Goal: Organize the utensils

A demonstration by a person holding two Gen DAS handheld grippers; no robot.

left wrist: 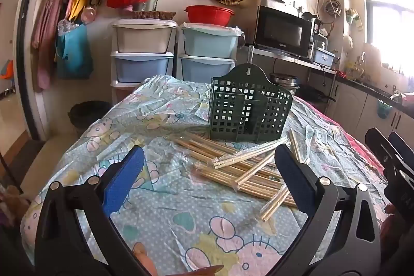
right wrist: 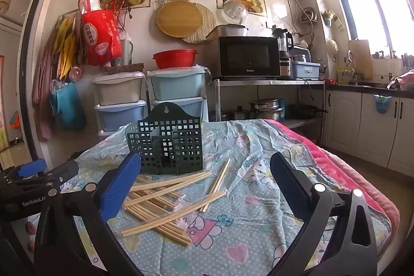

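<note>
Your left gripper [left wrist: 209,167] stands with its jaws spread wide and nothing between the blue pads [left wrist: 124,180]; it tilts gently down toward the table. Directly ahead of it, and framed by the two fingers, lies the pile of chopsticks [left wrist: 240,167], some loose and some still in clear wrappers, scattered on the patterned tablecloth [left wrist: 181,219]. Most of their long axes run from upper left to lower right across your line of approach, so the sticks lie roughly crosswise to the fingers. Behind the pile, touching its far edge, the green utensil holder [left wrist: 248,107] stands upright with its open compartments facing up and apparently empty. Moving right, your right gripper [right wrist: 204,188] is likewise wide open and empty, held closer to level. In its view the chopsticks [right wrist: 165,201] sit ahead and left of centre, and the holder [right wrist: 168,144] just beyond them. Judged from both views, the left gripper is the better centred on the pile, while one separate pair [right wrist: 218,180] lies nearer the right gripper's side.
</note>
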